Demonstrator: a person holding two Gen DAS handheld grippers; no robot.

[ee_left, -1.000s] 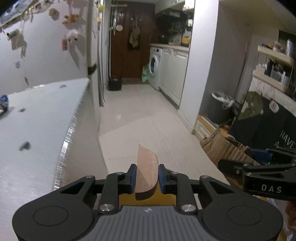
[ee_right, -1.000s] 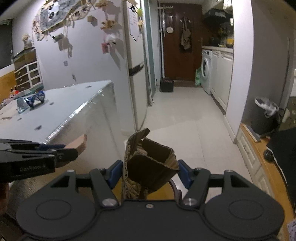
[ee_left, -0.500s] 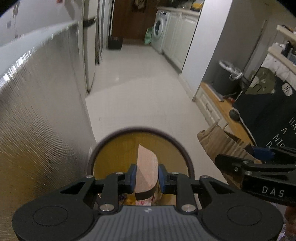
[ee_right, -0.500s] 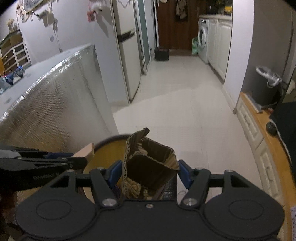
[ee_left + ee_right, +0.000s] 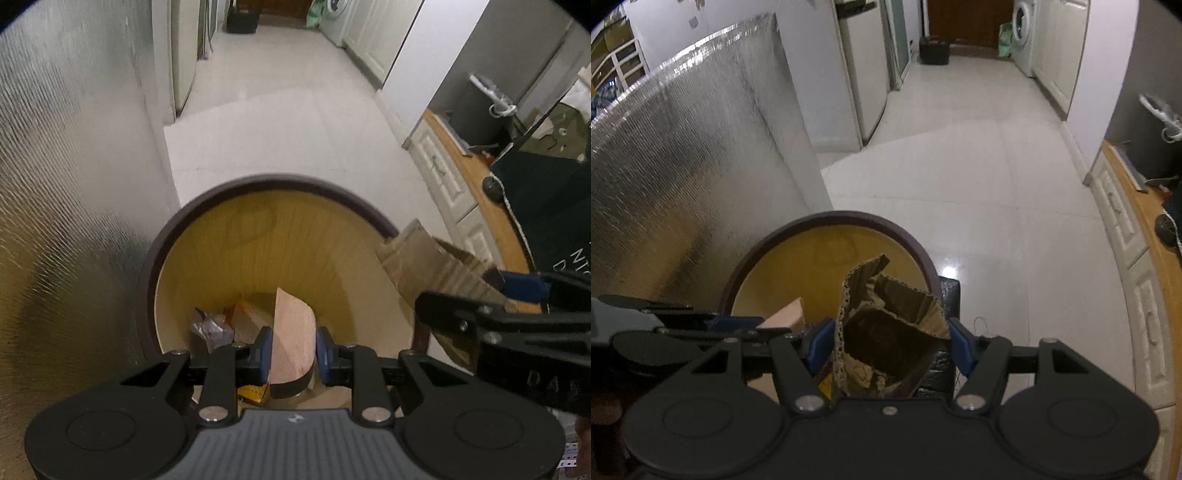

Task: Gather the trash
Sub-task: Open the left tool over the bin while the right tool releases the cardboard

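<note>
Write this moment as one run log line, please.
left tongs: hold pink curved card piece | right tongs: hold crumpled brown corrugated cardboard | both over round yellow-lined bin

Right gripper point(image 5: 888, 341) clamps crumpled cardboard point(image 5: 882, 328) above round bin point(image 5: 849, 218); left gripper point(image 5: 764, 326) alongside.

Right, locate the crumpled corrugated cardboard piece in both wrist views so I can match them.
Left wrist: corrugated cardboard piece at right of centre, clamped in the right gripper, by the bin's right rim.
Right wrist: the cardboard at bottom centre, between that gripper's blue pads.
Shared landmark: the round yellow-lined bin.
</note>
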